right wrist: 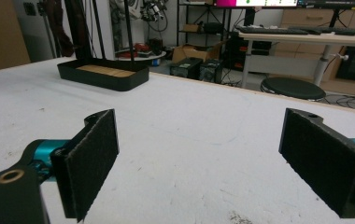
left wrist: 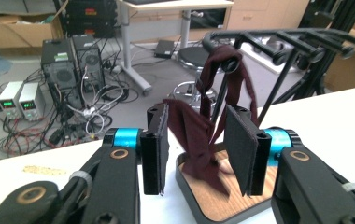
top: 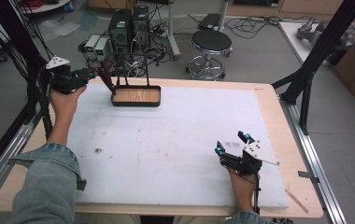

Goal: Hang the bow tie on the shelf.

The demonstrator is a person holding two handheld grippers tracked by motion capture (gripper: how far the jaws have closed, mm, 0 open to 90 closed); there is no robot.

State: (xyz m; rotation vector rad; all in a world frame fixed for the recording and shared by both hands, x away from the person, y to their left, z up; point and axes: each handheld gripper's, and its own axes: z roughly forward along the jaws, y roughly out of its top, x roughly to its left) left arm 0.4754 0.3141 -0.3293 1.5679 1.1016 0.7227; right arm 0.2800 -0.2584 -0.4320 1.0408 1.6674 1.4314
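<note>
Left gripper (left wrist: 196, 151) is spread around the dark red cloth (left wrist: 199, 140) hanging off the rack (left wrist: 278, 42); right gripper (right wrist: 213, 168) rests wide apart on the surface (top: 189, 135).

The high view looks forward and down from above the person's side, taking in the whole white table (top: 175, 140) with the black rack (top: 136, 91) at its far left. The left gripper view sits close to the rack (left wrist: 269, 42), facing past it toward the floor and the round stool (left wrist: 192, 56) behind. The right gripper view lies low over the table (right wrist: 203, 140), well apart from the rack (right wrist: 103, 73), facing it across the surface. All three views share the rack; the stool (top: 211, 42) (right wrist: 294, 87) too.
</note>
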